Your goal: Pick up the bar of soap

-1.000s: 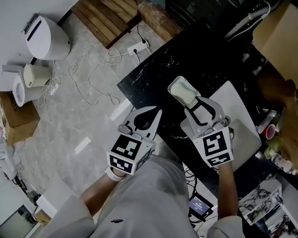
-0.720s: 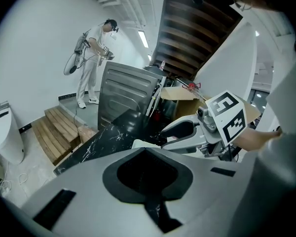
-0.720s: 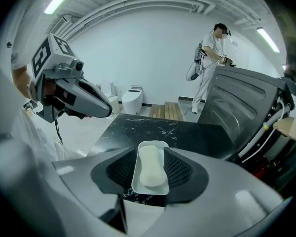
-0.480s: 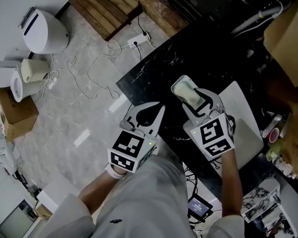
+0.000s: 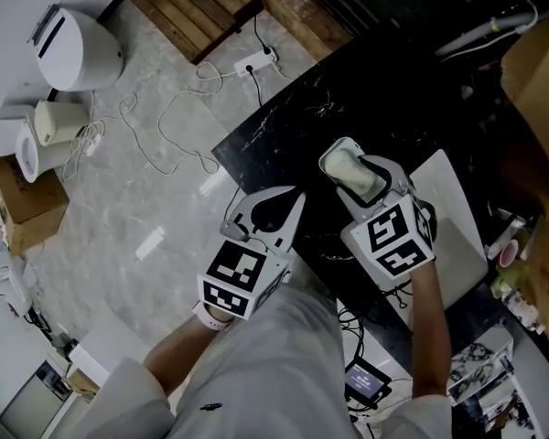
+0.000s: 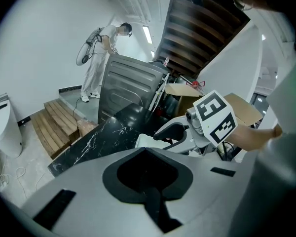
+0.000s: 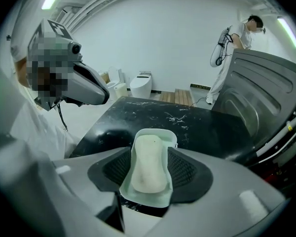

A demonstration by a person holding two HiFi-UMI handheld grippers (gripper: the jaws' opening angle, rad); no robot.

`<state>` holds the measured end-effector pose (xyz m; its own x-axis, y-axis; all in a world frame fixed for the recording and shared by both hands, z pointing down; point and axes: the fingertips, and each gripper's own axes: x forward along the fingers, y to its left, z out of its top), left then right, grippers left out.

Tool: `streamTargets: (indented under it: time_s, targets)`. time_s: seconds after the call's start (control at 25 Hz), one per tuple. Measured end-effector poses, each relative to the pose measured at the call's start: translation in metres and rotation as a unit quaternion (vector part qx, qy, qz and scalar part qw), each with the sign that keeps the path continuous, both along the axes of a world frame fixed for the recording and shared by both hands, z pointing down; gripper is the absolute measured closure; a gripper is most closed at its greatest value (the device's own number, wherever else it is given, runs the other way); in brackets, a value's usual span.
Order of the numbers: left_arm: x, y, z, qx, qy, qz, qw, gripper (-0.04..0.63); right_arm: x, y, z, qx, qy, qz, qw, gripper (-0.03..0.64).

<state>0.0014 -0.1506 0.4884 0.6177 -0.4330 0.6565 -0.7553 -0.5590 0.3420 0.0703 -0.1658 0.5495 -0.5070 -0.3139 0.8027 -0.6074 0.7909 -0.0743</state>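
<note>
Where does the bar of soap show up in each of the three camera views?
Head view: right of centre, the bar of soap in its dish between the right gripper's jaws, which have just been opening.
Left gripper view: centre, only a pale sliver, probably the dish.
Right gripper view: lower centre, between the jaws.
Shared landmark: the black marble tabletop.

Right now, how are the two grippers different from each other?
The right gripper's jaws stand apart, having just opened, with a soap dish holding the bar of soap between them. The left gripper's jaws are together with nothing between them. The right gripper is over the black marble table, while the left gripper hangs near its edge. Both point downward and carry marker cubes.
</note>
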Motion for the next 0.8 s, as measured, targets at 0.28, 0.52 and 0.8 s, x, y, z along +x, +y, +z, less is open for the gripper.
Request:
streamTargets:
  time_s: [0.28,0.52,0.8]
  targets:
    - [0.0,0.001,0.007,-0.01,0.002,0.001,0.9999,0.589,0.002,0.001,0.017,-0.021,0.03,-0.025,0.999,0.391]
    - [0.0,0.001,0.008,-0.013,0.004,0.005,0.9999,0.589,0.003,0.002,0.025,-0.03,0.078,-0.052,0.995,0.413]
    - [0.003,0.005,0.009,-0.015,0.006,0.006,0.9999,0.589,0.005,0.009,0.037,-0.073,0.163,-0.106,0.978,0.425]
